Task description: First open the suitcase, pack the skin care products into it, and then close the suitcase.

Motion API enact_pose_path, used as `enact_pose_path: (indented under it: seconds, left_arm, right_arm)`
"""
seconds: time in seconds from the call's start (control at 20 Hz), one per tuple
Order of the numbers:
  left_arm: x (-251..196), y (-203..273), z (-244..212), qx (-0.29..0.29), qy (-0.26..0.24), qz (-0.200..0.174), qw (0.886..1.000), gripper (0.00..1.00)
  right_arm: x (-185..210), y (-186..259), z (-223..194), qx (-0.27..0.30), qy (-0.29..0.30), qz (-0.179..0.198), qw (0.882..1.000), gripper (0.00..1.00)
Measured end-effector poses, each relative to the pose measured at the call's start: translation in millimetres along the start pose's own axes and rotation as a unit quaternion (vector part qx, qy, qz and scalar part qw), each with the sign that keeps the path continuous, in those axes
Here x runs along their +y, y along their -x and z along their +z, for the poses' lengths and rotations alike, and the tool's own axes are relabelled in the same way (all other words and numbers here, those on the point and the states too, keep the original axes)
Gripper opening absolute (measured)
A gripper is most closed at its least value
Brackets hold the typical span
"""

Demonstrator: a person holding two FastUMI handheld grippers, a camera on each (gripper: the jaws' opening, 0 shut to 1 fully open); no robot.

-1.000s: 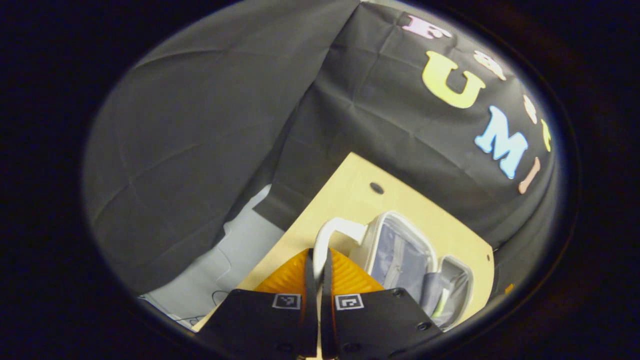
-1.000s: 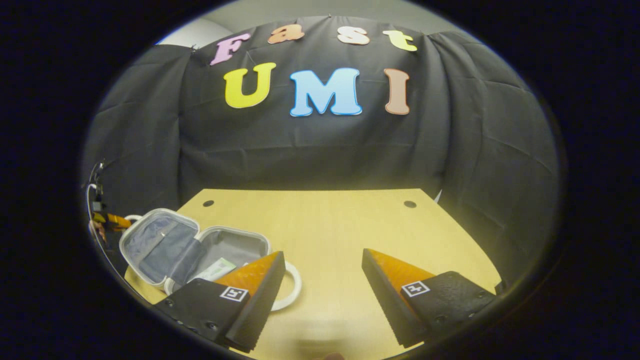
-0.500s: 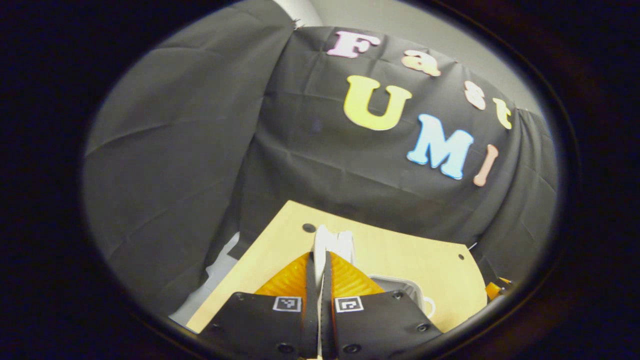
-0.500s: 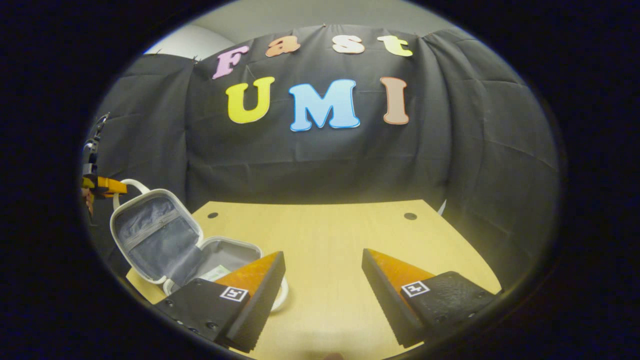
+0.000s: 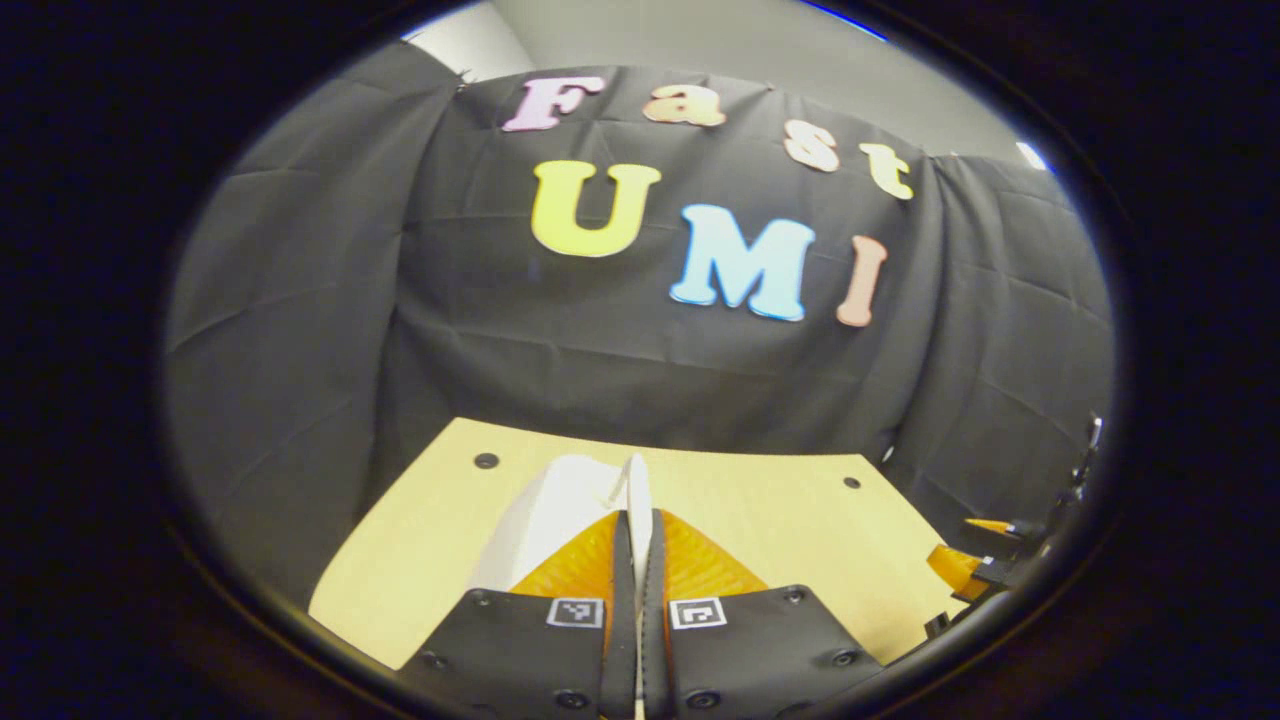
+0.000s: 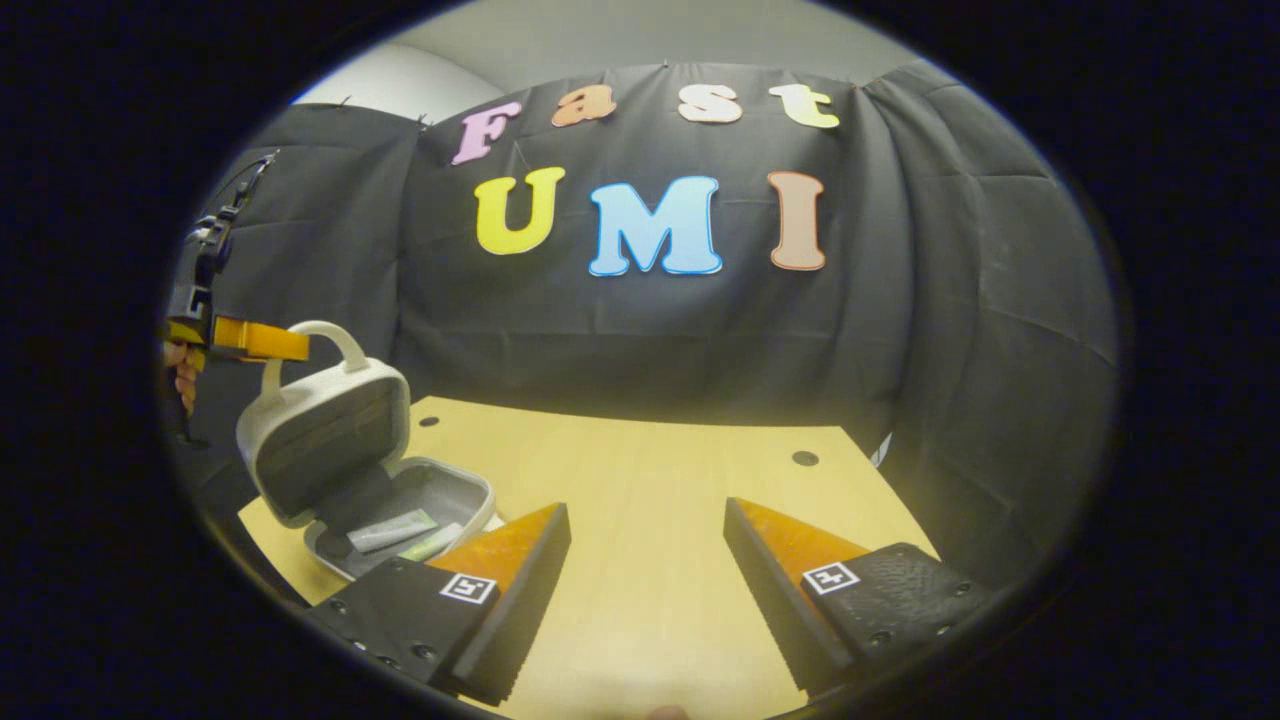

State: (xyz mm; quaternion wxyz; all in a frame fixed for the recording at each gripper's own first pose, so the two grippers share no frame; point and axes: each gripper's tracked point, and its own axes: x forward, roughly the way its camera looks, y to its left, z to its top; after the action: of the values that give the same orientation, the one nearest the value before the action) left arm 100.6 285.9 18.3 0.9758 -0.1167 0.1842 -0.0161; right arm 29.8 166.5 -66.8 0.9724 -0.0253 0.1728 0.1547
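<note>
Pinching the lid's handle [image 6: 330, 340], the left gripper [image 6: 262, 340] holds the suitcase [image 6: 330, 440] half shut at nine o'clock. Products [image 6: 392, 530] lie inside. The right gripper [image 6: 645, 545] waits open, empty. If the handle slips, the lid could slam.

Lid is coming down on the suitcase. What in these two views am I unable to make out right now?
- Suitcase base, right gripper view: the right gripper covers its near edge.
- Skin care products, right gripper view: too small to count.
- Lid, left gripper view: the left gripper, shut on the handle, hides the base underneath.
</note>
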Motion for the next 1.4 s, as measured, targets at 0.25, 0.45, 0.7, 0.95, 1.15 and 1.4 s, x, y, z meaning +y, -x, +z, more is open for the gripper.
enact_pose_path:
  seconds: [0.25, 0.45, 0.7, 0.95, 1.15, 1.4]
  left_arm:
    - [-80, -28, -98, 0.027, -0.009, -0.016, 0.999, 0.10]
    - [-105, -51, -157, 0.060, -0.018, -0.019, 0.998, 0.10]
    - [-115, -67, -201, 0.109, -0.033, -0.026, 0.993, 0.13]
    - [-128, -68, -227, 0.125, -0.029, -0.056, 0.990, 0.27]
    - [-129, -58, -198, 0.080, -0.052, -0.053, 0.994, 0.39]
    - [-141, -21, -137, -0.003, -0.063, -0.055, 0.997, 0.93]
  right_arm:
    - [-27, 23, -11, 0.007, 0.019, 0.027, 0.999, 0.94]
    - [-40, 34, -15, 0.007, 0.013, 0.017, 1.000, 0.95]
    - [-42, 39, -25, 0.024, -0.004, 0.005, 1.000, 0.95]
    - [-35, 41, -20, 0.031, -0.006, -0.010, 0.999, 0.95]
    - [-34, 46, -11, 0.019, -0.010, -0.031, 0.999, 0.94]
    - [-41, 56, -1, 0.009, -0.033, -0.064, 0.997, 0.95]
